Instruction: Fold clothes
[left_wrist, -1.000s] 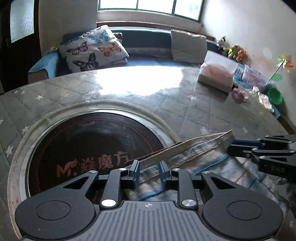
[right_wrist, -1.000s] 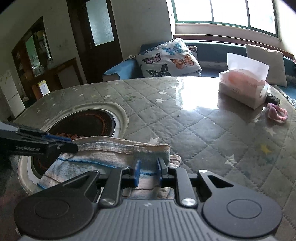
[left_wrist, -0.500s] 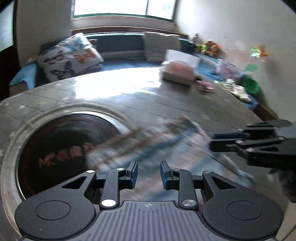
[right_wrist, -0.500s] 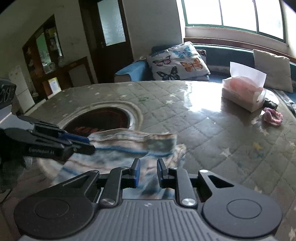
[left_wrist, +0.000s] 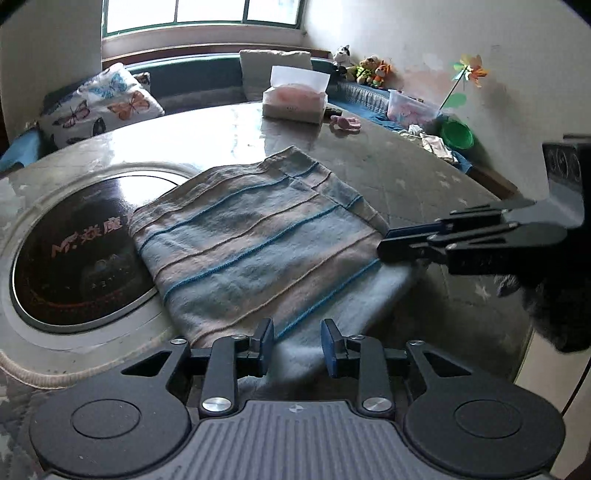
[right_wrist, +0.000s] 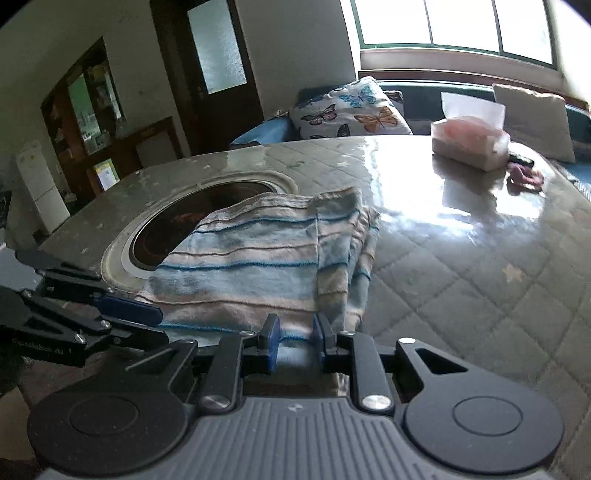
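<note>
A blue and beige striped cloth (left_wrist: 255, 243) lies folded flat on the round table, partly over the dark inset hob; it also shows in the right wrist view (right_wrist: 266, 266). My left gripper (left_wrist: 297, 347) is open at the cloth's near edge, with the cloth between its jaws but not pinched. My right gripper (right_wrist: 294, 345) is open too, its jaws either side of the cloth's near edge. In the left wrist view the right gripper (left_wrist: 388, 243) sits at the cloth's right edge. In the right wrist view the left gripper (right_wrist: 147, 314) sits at the cloth's left corner.
The round black hob (left_wrist: 74, 243) with red lettering is set in the quilted table cover (right_wrist: 461, 266). A tissue box (left_wrist: 293, 99) and a small pink item (left_wrist: 345, 123) are at the far side. A butterfly cushion (right_wrist: 351, 109) lies on the bench behind.
The cloth was held up by both grippers; it now lies folded flat on the table. Both grippers have opened and pulled back toward the near edge.
</note>
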